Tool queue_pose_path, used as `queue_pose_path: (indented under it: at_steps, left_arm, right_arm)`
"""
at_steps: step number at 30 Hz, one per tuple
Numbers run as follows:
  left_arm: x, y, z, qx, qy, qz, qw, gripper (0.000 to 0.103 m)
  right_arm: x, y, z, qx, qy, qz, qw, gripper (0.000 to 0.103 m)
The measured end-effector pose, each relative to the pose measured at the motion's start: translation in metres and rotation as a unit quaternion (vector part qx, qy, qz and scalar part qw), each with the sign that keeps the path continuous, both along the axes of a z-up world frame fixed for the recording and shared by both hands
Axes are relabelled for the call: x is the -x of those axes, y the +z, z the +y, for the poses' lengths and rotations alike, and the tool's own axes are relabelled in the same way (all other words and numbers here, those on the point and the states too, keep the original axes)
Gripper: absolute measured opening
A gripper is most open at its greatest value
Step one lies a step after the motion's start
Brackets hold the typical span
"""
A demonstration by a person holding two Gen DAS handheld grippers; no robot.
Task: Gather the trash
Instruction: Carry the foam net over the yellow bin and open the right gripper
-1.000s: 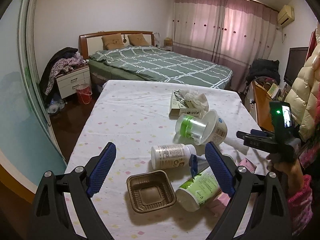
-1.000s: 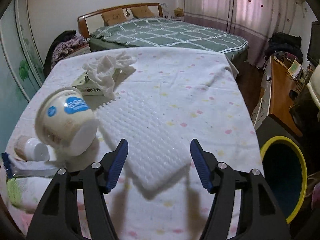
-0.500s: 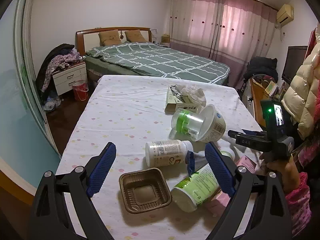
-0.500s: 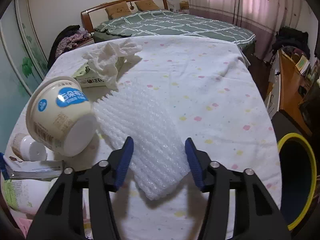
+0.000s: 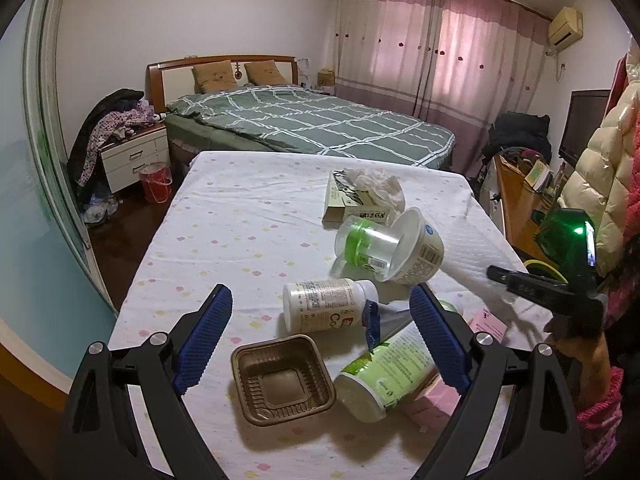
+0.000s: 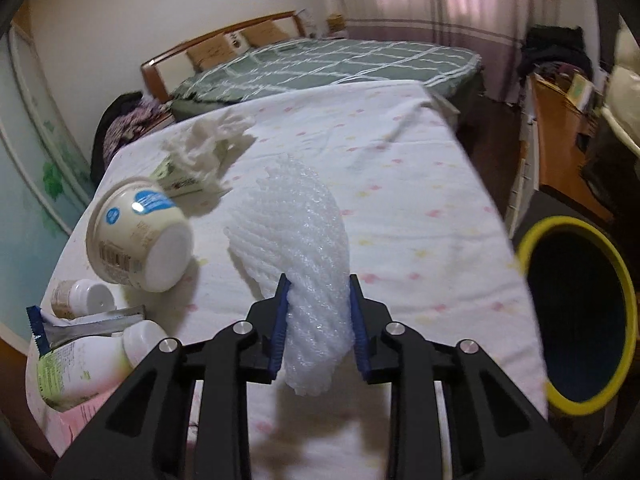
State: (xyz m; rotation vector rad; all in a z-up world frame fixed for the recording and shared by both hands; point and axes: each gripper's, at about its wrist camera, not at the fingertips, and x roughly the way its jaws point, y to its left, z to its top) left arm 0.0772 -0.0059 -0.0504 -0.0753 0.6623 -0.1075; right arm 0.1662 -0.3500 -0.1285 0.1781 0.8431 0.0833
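Note:
My right gripper (image 6: 319, 325) is shut on a white foam net sheet (image 6: 296, 236), which bunches up and lifts off the tablecloth. The yellow-rimmed bin (image 6: 576, 320) stands to its right, below the table edge. My left gripper (image 5: 320, 340) is open and empty above a brown plastic tray (image 5: 282, 384), a white pill bottle (image 5: 326, 310) and a green-labelled bottle (image 5: 384, 372). A paper tub (image 5: 418, 246) with a clear cup (image 5: 362, 242) in it lies beyond. The right gripper body (image 5: 560, 276) shows in the left wrist view.
A tissue box with crumpled tissue (image 5: 362, 196) lies farther back on the table (image 5: 240, 216). A blue wrapper (image 6: 44, 328) and a pink packet (image 5: 486, 324) lie among the bottles. A bed (image 5: 312, 120) stands behind, a wooden desk (image 6: 560, 128) to the right.
My right gripper has closed on the foam sheet and raised it, swinging a little toward the bin. My left gripper has stayed open, shifting slightly.

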Motion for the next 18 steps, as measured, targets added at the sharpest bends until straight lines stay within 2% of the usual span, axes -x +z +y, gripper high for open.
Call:
queue_pose_path:
  at_steps: [9,18]
  left_arm:
    - [-0.001,-0.004,-0.015,-0.001,-0.018,0.004,0.9998,0.089]
    - [0.003,-0.006,-0.037,-0.006,-0.043,0.007,0.9990,0.089]
  right_arm:
    - [0.027,0.007,-0.058,0.007,-0.090,-0.018,0.996,0.027]
    - [0.054,0.010,-0.139,0.011,-0.222,-0.027,0.975,0.028]
